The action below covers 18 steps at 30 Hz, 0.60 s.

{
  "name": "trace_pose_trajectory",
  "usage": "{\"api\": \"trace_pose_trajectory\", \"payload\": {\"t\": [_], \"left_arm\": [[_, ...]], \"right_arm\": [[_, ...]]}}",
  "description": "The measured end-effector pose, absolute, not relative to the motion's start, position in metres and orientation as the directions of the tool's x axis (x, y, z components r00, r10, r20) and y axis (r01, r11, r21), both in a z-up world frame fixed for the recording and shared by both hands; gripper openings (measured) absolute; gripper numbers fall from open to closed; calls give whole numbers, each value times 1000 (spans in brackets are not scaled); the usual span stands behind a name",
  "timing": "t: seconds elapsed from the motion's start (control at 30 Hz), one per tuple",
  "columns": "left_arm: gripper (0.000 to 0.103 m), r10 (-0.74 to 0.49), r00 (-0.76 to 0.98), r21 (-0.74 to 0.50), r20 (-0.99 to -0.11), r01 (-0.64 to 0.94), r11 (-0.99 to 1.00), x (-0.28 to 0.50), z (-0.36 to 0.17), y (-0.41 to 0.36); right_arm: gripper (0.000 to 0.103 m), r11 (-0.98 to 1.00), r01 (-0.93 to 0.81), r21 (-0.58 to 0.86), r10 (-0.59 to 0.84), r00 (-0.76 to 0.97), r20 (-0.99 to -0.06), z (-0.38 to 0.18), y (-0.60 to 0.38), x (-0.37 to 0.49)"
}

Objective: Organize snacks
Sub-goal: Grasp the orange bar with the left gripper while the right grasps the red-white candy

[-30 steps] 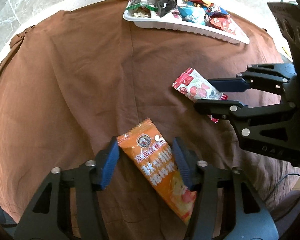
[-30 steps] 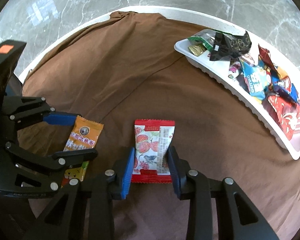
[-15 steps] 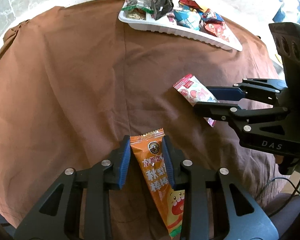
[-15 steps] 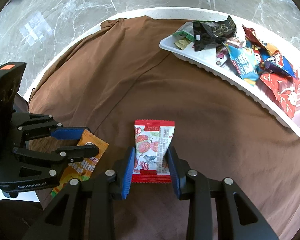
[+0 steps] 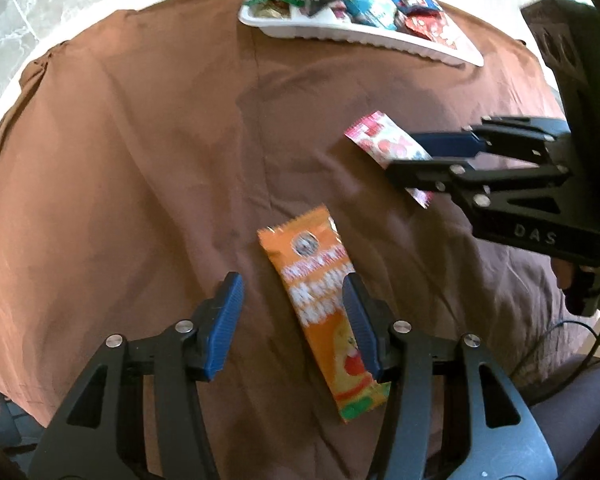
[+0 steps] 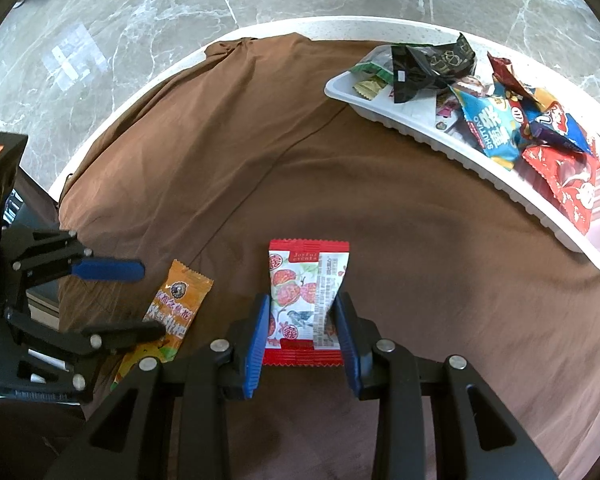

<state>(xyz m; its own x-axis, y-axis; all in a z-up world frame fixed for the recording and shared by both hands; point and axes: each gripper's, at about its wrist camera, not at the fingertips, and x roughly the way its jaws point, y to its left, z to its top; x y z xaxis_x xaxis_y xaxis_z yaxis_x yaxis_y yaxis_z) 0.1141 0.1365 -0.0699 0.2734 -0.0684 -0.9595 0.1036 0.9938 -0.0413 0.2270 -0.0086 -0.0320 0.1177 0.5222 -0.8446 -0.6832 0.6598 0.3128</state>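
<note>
- The left gripper (image 5: 290, 320) has its jaws opening, standing wide apart over the orange snack packet (image 5: 322, 304); the right pad touches or overlaps the packet's edge and the left pad stands clear of it.
- Half a second ago those jaws were pinched on this packet. Now it lies loose on the brown cloth (image 5: 140, 180) in the lower middle of the left wrist view, so the grasp looks given up and would need another try.
- The right gripper (image 6: 302, 330) is clamped on the red-and-white snack packet (image 6: 306, 280), unchanged over the last second, at the lower middle of its own view.
- The white tray (image 6: 420, 132), at the upper right of the right wrist view, is well apart from both grippers.
- It holds a heap of wrapped snacks: a black packet (image 6: 432, 66) at its left end, then blue and red ones. Both handled packets are outside it.
</note>
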Motion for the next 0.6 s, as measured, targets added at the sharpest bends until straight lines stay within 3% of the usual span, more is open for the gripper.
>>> {"api": "trace_pose_trajectory", "payload": {"t": [0.13,0.37,0.6], "left_arm": [[50,-62,251,-34,-966,117,993,108,-76,124],[65,-36,252,-7,-967,112,994,108,-82,115],[63,-53,275,-20,-960,123,992,108,-81,119]], "right_arm": [[36,660,-688,302,518,125,-846,-31,-7,225],[37,659,-691,297,519,132,-845,-31,-5,223],[37,660,-691,294,521,139,-842,-32,-6,222]]}}
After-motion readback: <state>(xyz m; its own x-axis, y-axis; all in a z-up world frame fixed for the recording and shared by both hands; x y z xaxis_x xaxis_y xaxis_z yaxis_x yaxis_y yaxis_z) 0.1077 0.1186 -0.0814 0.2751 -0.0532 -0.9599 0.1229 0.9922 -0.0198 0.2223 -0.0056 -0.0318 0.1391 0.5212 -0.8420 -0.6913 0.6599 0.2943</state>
